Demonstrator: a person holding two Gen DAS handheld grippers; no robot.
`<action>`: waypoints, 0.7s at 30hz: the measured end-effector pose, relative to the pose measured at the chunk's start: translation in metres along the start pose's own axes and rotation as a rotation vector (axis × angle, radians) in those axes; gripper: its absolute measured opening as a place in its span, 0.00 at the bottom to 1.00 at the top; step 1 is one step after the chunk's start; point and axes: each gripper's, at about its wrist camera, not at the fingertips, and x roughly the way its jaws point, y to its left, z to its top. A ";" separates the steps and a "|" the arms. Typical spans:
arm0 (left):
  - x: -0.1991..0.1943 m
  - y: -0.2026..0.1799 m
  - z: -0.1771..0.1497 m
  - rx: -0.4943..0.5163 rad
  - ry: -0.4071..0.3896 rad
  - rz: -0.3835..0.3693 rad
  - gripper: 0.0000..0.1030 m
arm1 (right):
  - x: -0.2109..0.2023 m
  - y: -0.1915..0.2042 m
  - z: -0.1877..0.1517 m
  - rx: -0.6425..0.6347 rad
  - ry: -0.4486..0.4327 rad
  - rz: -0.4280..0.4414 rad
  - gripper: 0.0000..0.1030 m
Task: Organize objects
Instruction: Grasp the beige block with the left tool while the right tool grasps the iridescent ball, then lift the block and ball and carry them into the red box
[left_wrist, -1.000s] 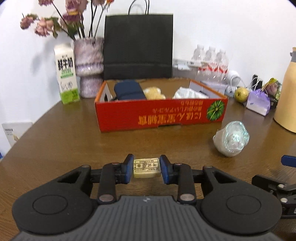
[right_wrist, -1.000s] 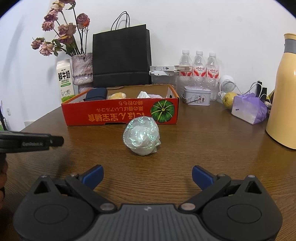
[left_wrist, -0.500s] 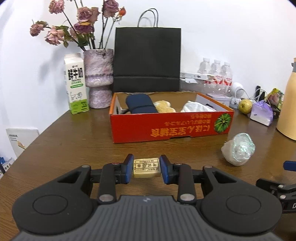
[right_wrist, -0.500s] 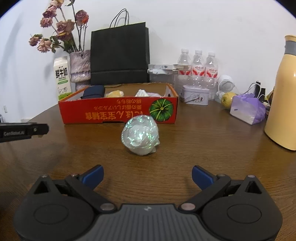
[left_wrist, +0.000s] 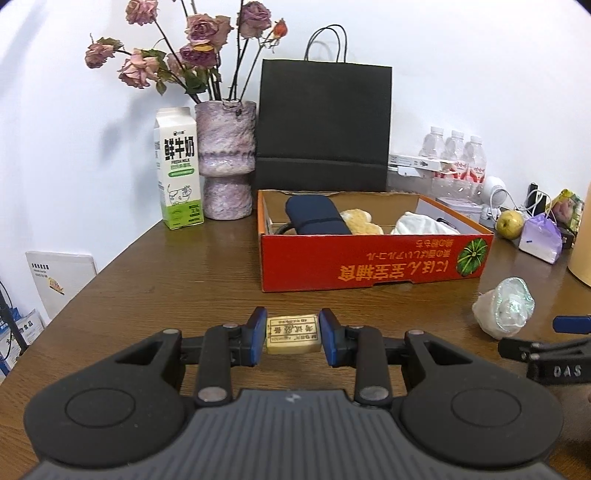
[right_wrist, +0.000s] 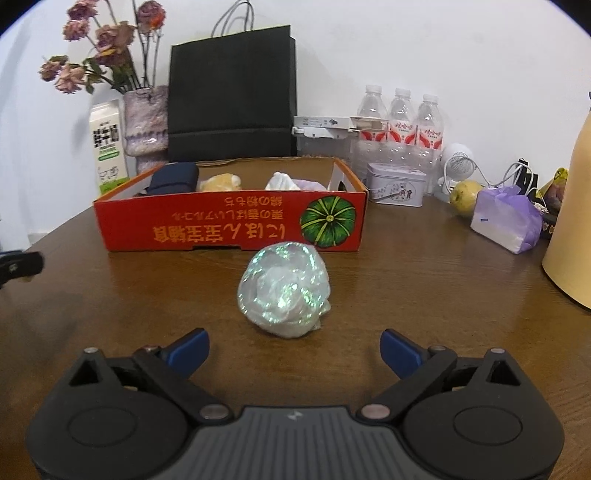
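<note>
Small stiff eraser (left_wrist: 292, 334) clamped by left gripper (left_wrist: 292, 336), short of red box (left_wrist: 373, 264). Iridescent wad (right_wrist: 283, 289) just before the box: likely light, crinkly, slippery; best squeezed across its middle. Right gripper (right_wrist: 294, 350) spread wide, empty.

Three water bottles (right_wrist: 400, 122) are standing beyond the right tongs, one red box (right_wrist: 229, 225) ahead, one milk carton (left_wrist: 179, 170) far left.
</note>
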 end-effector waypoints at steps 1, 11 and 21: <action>0.000 0.002 0.000 -0.002 -0.001 0.001 0.31 | 0.003 0.000 0.002 0.004 0.000 -0.004 0.96; 0.000 0.008 0.001 -0.022 -0.002 -0.007 0.31 | 0.040 -0.002 0.022 0.044 0.029 -0.018 0.75; -0.002 0.007 0.001 -0.021 -0.009 -0.008 0.31 | 0.021 -0.004 0.018 0.056 -0.063 0.034 0.36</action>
